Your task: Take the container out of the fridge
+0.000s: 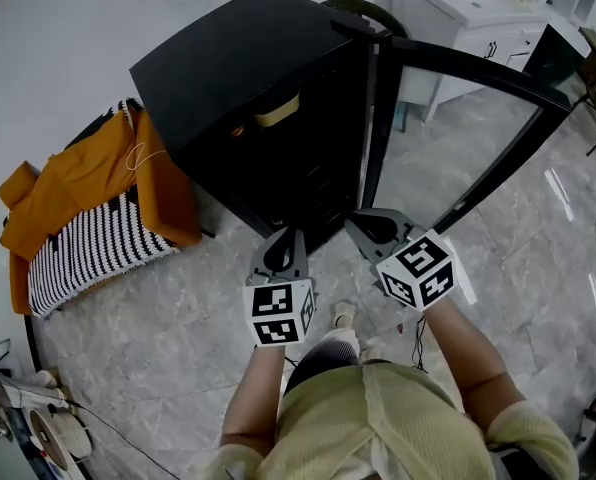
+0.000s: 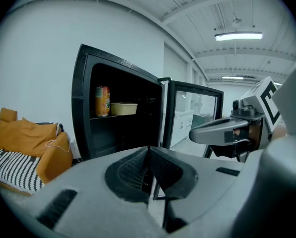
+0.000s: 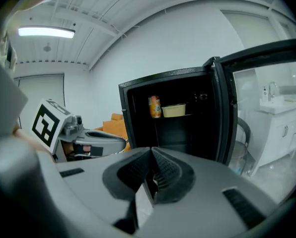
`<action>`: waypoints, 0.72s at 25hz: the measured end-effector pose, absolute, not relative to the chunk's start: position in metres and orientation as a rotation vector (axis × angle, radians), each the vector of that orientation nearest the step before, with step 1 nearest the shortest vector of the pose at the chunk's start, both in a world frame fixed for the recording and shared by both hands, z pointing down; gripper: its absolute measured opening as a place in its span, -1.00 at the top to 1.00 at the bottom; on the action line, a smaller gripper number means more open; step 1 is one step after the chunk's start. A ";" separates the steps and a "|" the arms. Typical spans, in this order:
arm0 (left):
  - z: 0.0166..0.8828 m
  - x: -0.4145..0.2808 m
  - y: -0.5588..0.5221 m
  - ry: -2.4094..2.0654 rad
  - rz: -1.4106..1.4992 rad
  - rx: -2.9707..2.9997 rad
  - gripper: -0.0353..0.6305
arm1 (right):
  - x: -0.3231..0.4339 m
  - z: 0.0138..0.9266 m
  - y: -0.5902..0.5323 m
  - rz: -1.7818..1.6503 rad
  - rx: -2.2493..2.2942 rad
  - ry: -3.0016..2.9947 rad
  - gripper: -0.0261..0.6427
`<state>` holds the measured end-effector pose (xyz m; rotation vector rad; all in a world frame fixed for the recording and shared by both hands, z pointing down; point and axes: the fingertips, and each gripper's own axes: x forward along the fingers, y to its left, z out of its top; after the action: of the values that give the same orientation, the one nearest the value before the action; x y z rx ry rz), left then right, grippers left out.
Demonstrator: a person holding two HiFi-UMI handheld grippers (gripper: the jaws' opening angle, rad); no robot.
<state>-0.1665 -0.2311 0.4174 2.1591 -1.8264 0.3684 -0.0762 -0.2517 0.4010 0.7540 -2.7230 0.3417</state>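
While both grippers hang low before the open fridge (image 1: 238, 58), the container (image 2: 123, 108) sits inside on the upper shelf, just right of an orange can (image 2: 102, 101). It is farther in than the fingers and higher than them. The left gripper (image 1: 290, 234) and right gripper (image 1: 358, 224) each have the jaws pressed together, w/ nothing between.

The container is a low cream tub. Its long axis runs left-right along the shelf, approx. parallel to the fridge front, so a long side faces out. The left gripper seems to me a bit nearer, as it is more straight before the opening; the right one is by the hinge side of the glass door (image 1: 498, 76), which is open to the right. The jaws must open first, and then, I think, come from the front.
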 end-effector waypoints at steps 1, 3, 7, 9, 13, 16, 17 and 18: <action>0.416 -0.169 -0.234 -1.833 0.366 2.159 0.82 | -0.080 0.398 -0.257 0.321 0.748 -2.728 0.83; 0.412 -0.173 -0.239 -1.849 0.357 2.160 0.82 | -0.088 0.393 -0.266 0.282 0.737 -2.745 0.83; 0.405 -0.182 -0.251 -1.891 0.335 2.161 0.82 | -0.103 0.382 -0.287 0.171 0.719 -2.772 0.83; 0.403 -0.185 -0.256 -1.915 0.327 2.159 0.82 | -0.111 0.379 -0.296 0.097 0.700 -2.774 0.83; 0.400 -0.189 -0.267 -1.943 0.307 2.155 0.82 | -0.125 0.371 -0.313 -0.062 0.649 -2.772 0.83; 0.394 -0.190 -0.277 -1.967 0.277 2.160 0.82 | -0.135 0.363 -0.324 -0.151 0.616 -2.784 0.83; 0.392 -0.190 -0.281 -1.978 0.265 2.165 0.82 | -0.138 0.361 -0.327 -0.174 0.604 -2.786 0.83; 0.389 -0.189 -0.285 -1.987 0.256 2.171 0.82 | -0.141 0.360 -0.330 -0.198 0.591 -2.784 0.83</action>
<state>-0.1895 -0.2846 0.3892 2.1711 -1.9874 0.2562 -0.1414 -0.3301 0.3600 0.5913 -2.7844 -0.1978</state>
